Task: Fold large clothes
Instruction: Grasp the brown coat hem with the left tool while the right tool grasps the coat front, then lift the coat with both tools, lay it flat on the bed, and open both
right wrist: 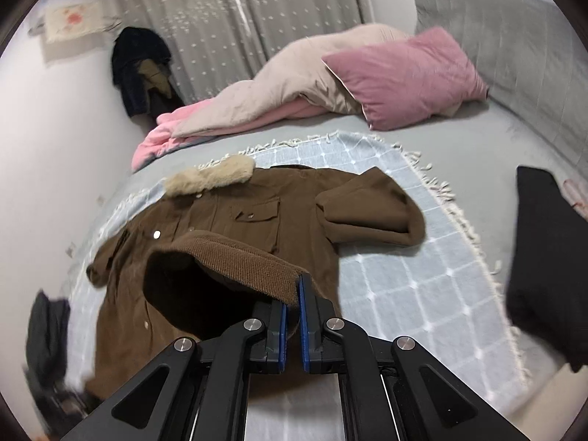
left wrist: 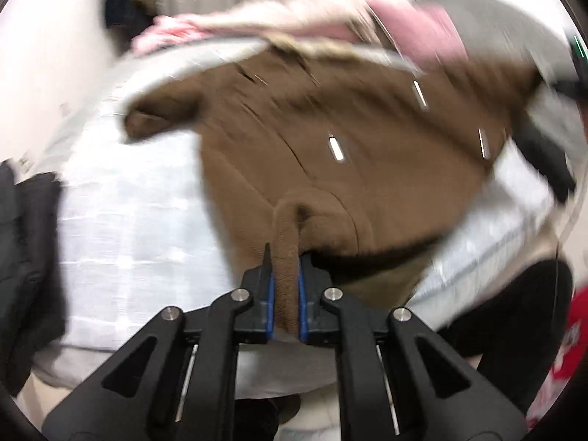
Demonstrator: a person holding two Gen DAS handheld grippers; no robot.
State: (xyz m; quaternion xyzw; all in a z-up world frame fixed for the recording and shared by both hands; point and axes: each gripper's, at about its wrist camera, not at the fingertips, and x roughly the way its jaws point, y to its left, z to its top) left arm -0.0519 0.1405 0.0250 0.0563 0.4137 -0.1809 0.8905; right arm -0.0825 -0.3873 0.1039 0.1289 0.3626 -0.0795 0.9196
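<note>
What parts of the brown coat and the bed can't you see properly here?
- Left wrist view: brown coat smeared by motion blur; pockets and buttons unreadable.
- Right wrist view: the coat's lifted ribbed hem hides the fabric behind it.
- Right wrist view: black garment cut off by the right edge.

A home bedroom: a grey-sheeted bed (right wrist: pixel 459 147) bears a pink pillow (right wrist: pixel 404 77) and a rumpled beige-and-pink quilt (right wrist: pixel 257 99) beside it, with grey dotted curtains (right wrist: pixel 228 25) behind (dark clothes (right wrist: pixel 141 70) hang beside them)

One brown coat (right wrist: pixel 228 228), one pink pillow (right wrist: pixel 404 77), one grey pillow (right wrist: pixel 514 36), one checked blanket (right wrist: pixel 404 275), one crumpled duvet (right wrist: pixel 257 99).
</note>
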